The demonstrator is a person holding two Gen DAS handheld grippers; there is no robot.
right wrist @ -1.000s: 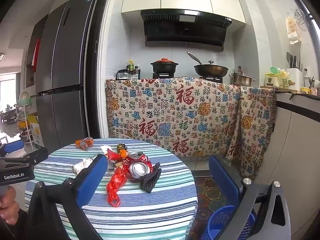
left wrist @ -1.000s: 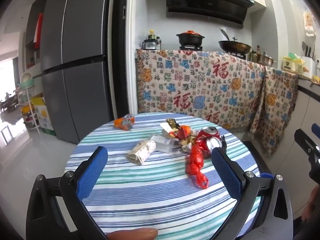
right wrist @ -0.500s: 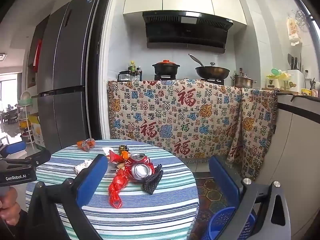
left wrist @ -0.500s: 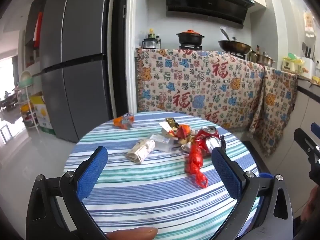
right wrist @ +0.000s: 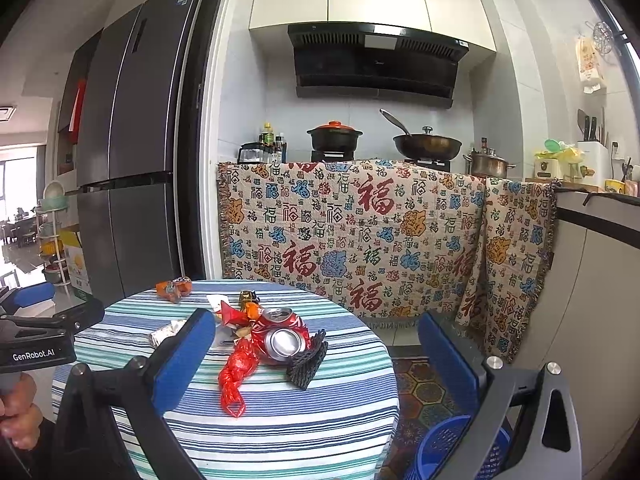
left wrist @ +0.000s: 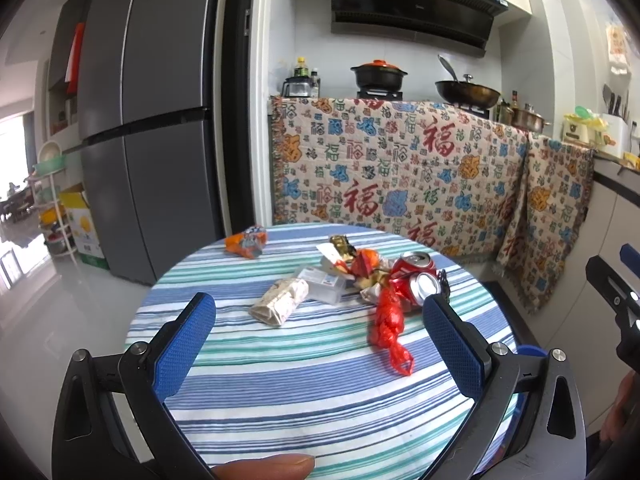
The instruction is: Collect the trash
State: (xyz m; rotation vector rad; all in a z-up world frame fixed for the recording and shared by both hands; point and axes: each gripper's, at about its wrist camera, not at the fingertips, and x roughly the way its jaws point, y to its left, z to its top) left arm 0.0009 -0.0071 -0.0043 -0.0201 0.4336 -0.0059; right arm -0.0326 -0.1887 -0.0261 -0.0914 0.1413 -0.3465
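1. Red crushed can [right wrist: 280,336] sits amid wrappers at the striped table [left wrist: 304,392]'s two o'clock.
2. Left gripper [left wrist: 320,320] and right gripper [right wrist: 316,344] gape empty.
3. Take edge pieces first, perhaps the paper wrapper [left wrist: 280,300].
4. Blue basket [right wrist: 448,448] waits at four o'clock.

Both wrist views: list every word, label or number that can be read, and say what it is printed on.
"GenRobot.AI": on the black body of the left tongs, seen in the right wrist view.
"福": large red characters woven across the patterned cloth over the counter.
Red can: its print is crushed and unreadable.
Fridge sticker, snack wrappers and wall packet: too small or blurred.
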